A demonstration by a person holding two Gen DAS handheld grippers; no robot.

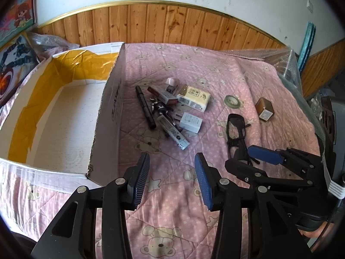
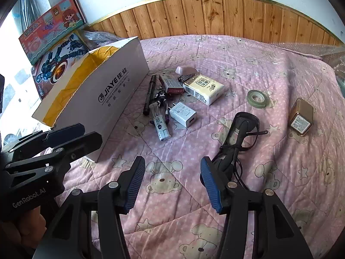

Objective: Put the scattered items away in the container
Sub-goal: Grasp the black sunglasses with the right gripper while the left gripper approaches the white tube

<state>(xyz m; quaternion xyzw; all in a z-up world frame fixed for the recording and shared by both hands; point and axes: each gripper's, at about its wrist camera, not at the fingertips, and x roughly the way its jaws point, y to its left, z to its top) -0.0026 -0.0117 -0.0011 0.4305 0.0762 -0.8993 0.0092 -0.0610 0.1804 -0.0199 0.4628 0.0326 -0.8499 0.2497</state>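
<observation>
A white cardboard box [image 1: 64, 116] with yellow tape inside stands open on the pink bear quilt, also in the right wrist view [image 2: 103, 99]. Right of it lie a black marker [image 1: 145, 108], a tissue pack [image 1: 194, 98], a white charger [image 1: 190, 122], a tube [image 1: 173, 132], a tape roll [image 1: 232, 101], a brown tin [image 1: 264, 109] and black glasses [image 1: 236, 133]. My left gripper [image 1: 172, 179] is open and empty above the quilt, near the box corner. My right gripper [image 2: 172, 183] is open and empty, its right finger beside the glasses [image 2: 237, 138].
Toy boxes [image 2: 51, 28] lean against the wall behind the cardboard box. Wood panelling [image 1: 172, 26] runs along the back of the bed. Bubble wrap [image 1: 286, 64] covers the bed's right edge. The right gripper shows in the left wrist view [image 1: 248, 164].
</observation>
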